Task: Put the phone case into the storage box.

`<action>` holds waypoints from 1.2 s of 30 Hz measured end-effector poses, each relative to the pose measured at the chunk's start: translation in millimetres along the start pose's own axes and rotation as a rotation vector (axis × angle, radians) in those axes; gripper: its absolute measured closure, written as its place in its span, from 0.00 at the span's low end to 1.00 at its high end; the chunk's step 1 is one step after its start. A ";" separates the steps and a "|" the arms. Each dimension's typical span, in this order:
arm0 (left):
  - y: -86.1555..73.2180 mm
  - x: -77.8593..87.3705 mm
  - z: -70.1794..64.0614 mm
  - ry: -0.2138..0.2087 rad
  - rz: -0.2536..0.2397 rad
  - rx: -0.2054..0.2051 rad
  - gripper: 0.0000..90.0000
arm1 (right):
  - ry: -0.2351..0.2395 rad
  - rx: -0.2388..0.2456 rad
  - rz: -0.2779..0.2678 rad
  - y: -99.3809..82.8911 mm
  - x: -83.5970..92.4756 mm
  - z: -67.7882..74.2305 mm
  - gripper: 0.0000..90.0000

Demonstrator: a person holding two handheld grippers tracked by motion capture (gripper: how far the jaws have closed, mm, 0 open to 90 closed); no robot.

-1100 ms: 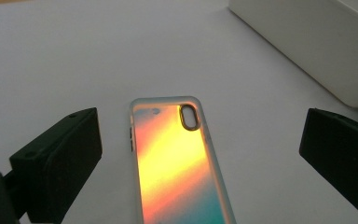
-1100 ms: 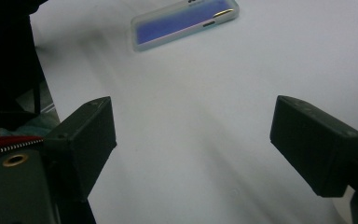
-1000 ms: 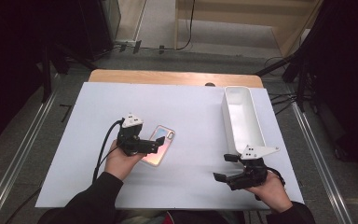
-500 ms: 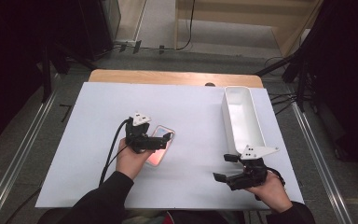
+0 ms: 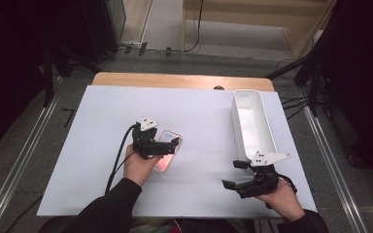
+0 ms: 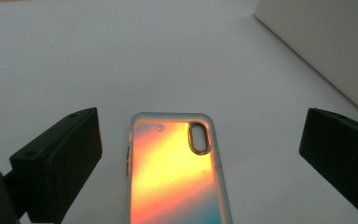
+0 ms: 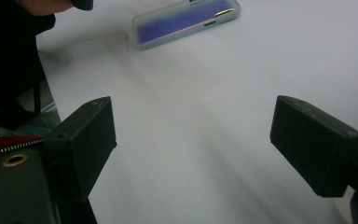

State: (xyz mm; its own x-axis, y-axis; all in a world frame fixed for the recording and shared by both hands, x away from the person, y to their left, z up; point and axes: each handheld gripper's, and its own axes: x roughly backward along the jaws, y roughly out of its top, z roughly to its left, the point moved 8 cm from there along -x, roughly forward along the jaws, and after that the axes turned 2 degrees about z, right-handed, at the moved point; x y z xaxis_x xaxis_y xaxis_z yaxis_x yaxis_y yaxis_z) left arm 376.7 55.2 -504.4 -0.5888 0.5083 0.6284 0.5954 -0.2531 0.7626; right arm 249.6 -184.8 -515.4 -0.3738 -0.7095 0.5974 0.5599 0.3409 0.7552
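We look down on a table (image 5: 102, 126) covered by a white sheet, with a strip of bare wood along its far edge. Around it the floor is grey, metal rails run along both sides, and dark stands and cables sit at the far corners and the right side of the room.

A long white bin (image 5: 252, 124) lies near the table's right edge, running from the far edge toward the near one. We see its white wall again in the left gripper view (image 6: 321, 46), at the upper right.

The phone case (image 5: 167, 153) lies flat a little left of the table's middle. In the left gripper view (image 6: 172, 168) we see it as iridescent, shading from pink and orange through yellow to teal, with a clear rim, rounded corners and an oval camera cut-out near one end. In the right gripper view (image 7: 186, 21) it looks violet with a pale rim.

The left gripper (image 5: 167, 147) sits over the case, its jaws spread wide to either side of it and not touching it in the left gripper view (image 6: 200, 158).

The right gripper (image 5: 235, 174) hovers near the table's near right corner, just beside the bin's near end, and we see its jaws parted over bare sheet (image 7: 193, 144).
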 end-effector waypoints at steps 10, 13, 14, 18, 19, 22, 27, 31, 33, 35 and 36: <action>-5.0 -3.0 0.5 0.006 0.002 -0.012 0.00 | 0.000 0.002 -0.001 0.1 0.0 0.1 0.14; -8.0 -4.9 0.0 0.009 0.008 -0.014 0.00 | 0.000 0.003 0.000 0.0 -0.1 0.1 0.14; -8.8 -5.2 -0.2 0.010 0.010 -0.015 0.00 | 0.000 0.003 0.000 0.0 0.0 0.1 0.14; -14.5 -8.7 -1.3 0.001 0.026 -0.003 0.00 | -0.001 0.004 -0.001 0.1 0.1 0.0 0.14; -15.4 -9.4 -1.0 0.000 0.027 -0.004 0.00 | -0.001 0.005 0.000 0.0 0.1 0.0 0.14; -17.6 -11.0 -0.9 0.002 0.029 -0.003 0.00 | 0.001 0.004 -0.001 0.1 0.1 0.4 0.14; -23.5 -13.8 -2.1 0.002 0.038 -0.008 0.00 | -0.001 0.004 0.002 -0.2 0.0 0.2 0.14; -28.2 -15.7 -3.3 -0.002 0.042 -0.005 0.00 | 0.002 0.003 0.000 -0.1 0.2 0.5 0.14; -30.8 -17.2 -3.1 0.004 0.049 -0.013 0.00 | 0.000 0.005 0.000 -0.1 0.2 0.3 0.14; -32.6 -18.6 -3.7 0.004 0.052 -0.023 0.00 | 0.002 0.004 0.000 -0.1 0.1 0.6 0.14; -33.1 -18.7 -3.5 0.006 0.054 -0.033 0.00 | 0.001 0.003 0.002 -0.2 0.4 0.8 0.14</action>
State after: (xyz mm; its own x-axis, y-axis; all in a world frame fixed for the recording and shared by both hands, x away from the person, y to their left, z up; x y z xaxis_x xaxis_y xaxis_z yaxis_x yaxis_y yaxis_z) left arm 366.1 51.2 -540.9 -0.5599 0.4880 0.6696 0.6078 -0.3073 0.7322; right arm 248.7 -184.7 -515.1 -0.3716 -0.7096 0.5987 0.5588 0.3440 0.7546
